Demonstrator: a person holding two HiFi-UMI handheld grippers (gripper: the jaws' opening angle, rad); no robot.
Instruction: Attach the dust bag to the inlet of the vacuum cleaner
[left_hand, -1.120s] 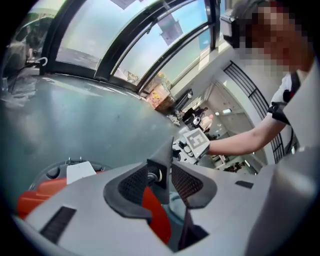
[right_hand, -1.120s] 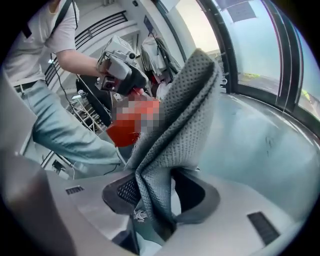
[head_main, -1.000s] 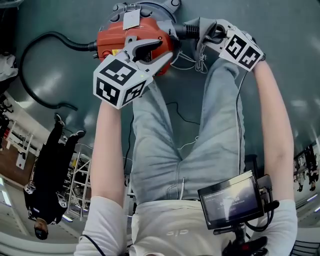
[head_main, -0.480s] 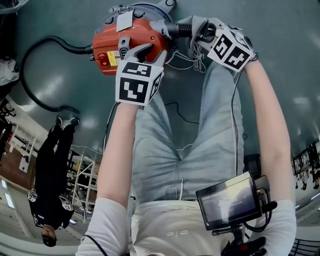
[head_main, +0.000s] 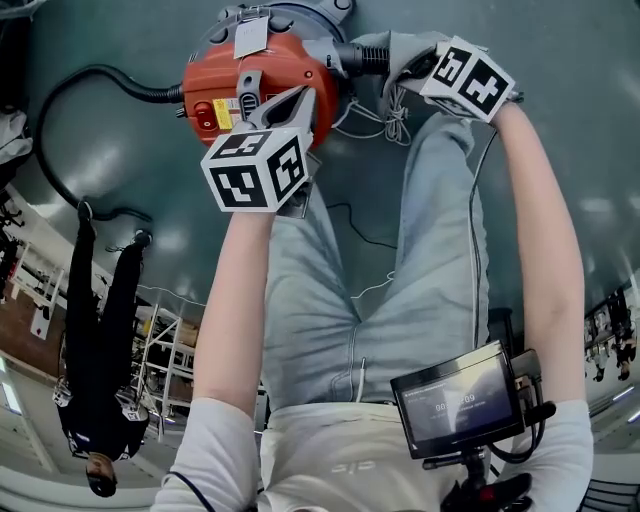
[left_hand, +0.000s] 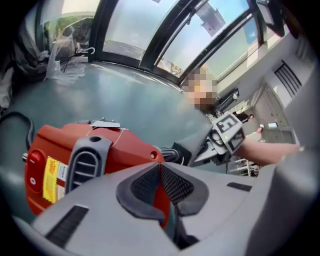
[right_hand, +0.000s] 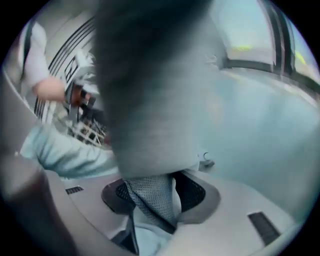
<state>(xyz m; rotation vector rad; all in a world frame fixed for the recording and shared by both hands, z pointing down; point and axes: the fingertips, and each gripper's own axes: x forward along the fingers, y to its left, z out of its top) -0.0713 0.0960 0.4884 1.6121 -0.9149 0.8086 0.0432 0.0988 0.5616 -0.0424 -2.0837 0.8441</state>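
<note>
The red vacuum cleaner (head_main: 255, 70) lies on the floor at the top of the head view, its black inlet (head_main: 360, 58) pointing right. My left gripper (head_main: 303, 98) hovers over the red body (left_hand: 120, 150); its jaws have just been closing and now stand shut (left_hand: 160, 175), with only a thin red sliver showing in the slit and nothing clearly held. My right gripper (head_main: 412, 66) is shut on the grey dust bag (head_main: 395, 50) at the inlet. In the right gripper view the bag's fabric (right_hand: 150, 100) fills the middle and runs down between the pads (right_hand: 192, 192).
A black hose (head_main: 70, 150) loops from the vacuum's left side across the grey floor. White strings (head_main: 385, 120) hang from the bag over a jeans-clad leg (head_main: 440, 250). A person in black (head_main: 100, 350) stands at the left. A small screen (head_main: 460, 400) sits at the waist.
The left gripper rolled, sank closer to the vacuum's red body and its jaws went from open to shut. The right gripper kept its hold on the bag by the inlet.
</note>
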